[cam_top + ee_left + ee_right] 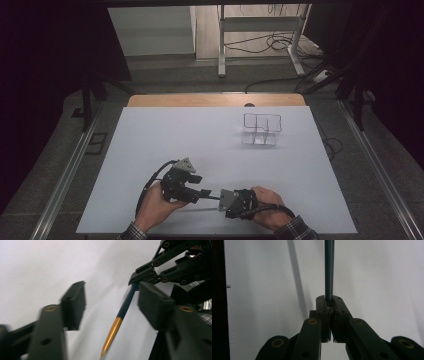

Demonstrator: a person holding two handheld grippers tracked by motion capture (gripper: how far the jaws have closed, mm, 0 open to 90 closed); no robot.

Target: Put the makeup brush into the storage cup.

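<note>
A slim pen, dark blue with a gold end, hangs just above the white table. My right gripper is shut on the pen's blue shaft, which runs straight out from its jaws. In the left gripper view that right gripper pinches the pen's far end. My left gripper is open, with its jaws standing on either side of the pen and not touching it. In the high view both grippers face each other near the front edge, left gripper and right gripper tip to tip.
A clear, dark-rimmed holder with compartments stands at the back right of the table. A wooden strip runs along the far edge. A metal frame and cables lie on the floor beyond.
</note>
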